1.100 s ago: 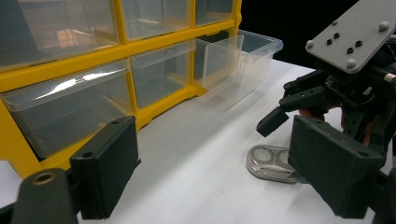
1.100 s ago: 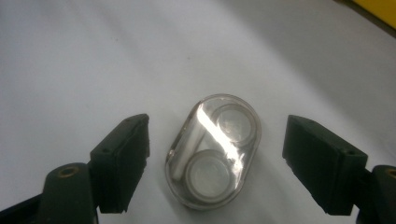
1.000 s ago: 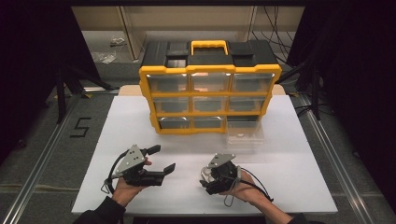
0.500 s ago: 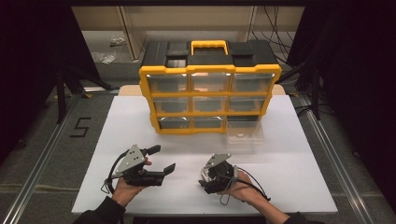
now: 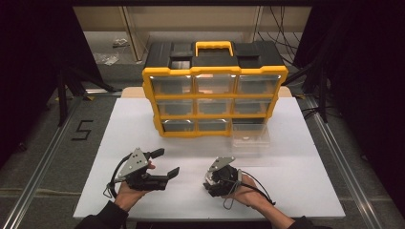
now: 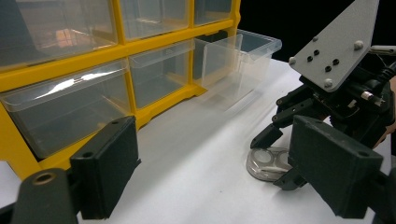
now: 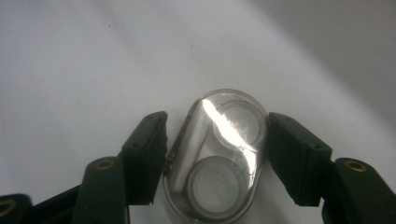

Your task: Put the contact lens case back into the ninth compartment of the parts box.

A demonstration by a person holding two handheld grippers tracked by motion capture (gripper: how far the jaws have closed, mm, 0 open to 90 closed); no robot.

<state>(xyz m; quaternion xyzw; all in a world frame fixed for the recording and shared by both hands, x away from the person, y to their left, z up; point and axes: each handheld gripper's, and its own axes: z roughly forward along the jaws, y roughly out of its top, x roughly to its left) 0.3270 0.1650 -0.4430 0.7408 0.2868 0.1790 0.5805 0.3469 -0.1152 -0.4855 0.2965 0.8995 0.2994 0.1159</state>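
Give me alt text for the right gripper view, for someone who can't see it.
A small clear oval case with two round wells lies on a white table, between the two black jaws of the right gripper. The jaws flank the case on either side, open, the right one close against its edge and the left one just short of it.

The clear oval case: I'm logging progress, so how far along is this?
Done: one clear drawer is pulled out of the yellow organizer. In hand: the right tongs straddle the clear oval case on the white table, not yet closed. Left: grasping and moving it, probably to that drawer.
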